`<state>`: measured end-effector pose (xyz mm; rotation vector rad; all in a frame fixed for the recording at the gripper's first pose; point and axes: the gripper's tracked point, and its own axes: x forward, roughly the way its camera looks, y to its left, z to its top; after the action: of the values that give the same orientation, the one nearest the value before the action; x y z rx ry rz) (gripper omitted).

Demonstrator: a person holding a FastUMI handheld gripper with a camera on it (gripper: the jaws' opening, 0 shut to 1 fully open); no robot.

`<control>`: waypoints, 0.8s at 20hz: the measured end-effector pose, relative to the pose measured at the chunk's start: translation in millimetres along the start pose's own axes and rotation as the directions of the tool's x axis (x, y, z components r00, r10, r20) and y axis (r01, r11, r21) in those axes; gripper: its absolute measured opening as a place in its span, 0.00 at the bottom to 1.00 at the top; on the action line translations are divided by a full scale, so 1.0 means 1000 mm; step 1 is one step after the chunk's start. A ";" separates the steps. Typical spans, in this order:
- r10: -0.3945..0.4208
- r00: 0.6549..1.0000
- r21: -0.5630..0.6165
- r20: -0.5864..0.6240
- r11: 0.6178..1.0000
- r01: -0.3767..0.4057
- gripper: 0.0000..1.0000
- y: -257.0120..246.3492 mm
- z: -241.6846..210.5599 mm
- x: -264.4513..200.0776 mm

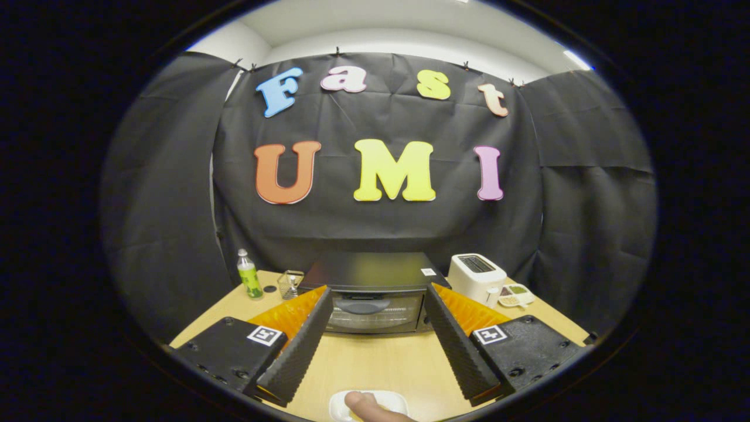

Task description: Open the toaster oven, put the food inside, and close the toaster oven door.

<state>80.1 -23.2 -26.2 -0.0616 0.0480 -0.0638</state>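
A black toaster oven [372,291] stands on the wooden table [381,357], straight ahead beyond my fingers, its glass door shut and its handle across the top of the door. My gripper [378,305] is open, its two fingers spread wide with nothing between them, the oven framed in the gap. Close below the fingers, at the near table edge, lies a small white dish [368,404] with pale food in it. A person's finger [366,405] rests on that dish.
A white pop-up toaster [476,274] stands right of the oven, with a small divided dish [515,295] of seasonings beside it. Left of the oven are a green bottle [249,274] and a small wire basket [290,283]. Black cloth walls close in the table.
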 end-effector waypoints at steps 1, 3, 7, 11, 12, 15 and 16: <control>0.010 1.000 0.005 -0.006 1.000 -0.010 1.00 0.003 -0.004 0.009; 0.039 0.999 0.016 -0.021 0.999 -0.039 1.00 0.008 -0.011 0.031; 0.035 0.994 0.045 -0.108 0.999 -0.030 1.00 0.006 -0.037 0.075; 0.049 0.979 0.049 -0.200 0.998 -0.040 1.00 0.021 -0.058 0.114; 0.039 0.977 0.041 -0.210 0.999 -0.031 1.00 0.023 -0.059 0.122; 0.023 0.978 0.019 -0.206 1.000 -0.020 1.00 0.028 -0.064 0.143; 0.024 0.978 0.019 -0.206 1.000 -0.021 1.00 0.030 -0.065 0.149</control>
<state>227.1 -7.1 -99.9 -0.0374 0.2560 -0.0478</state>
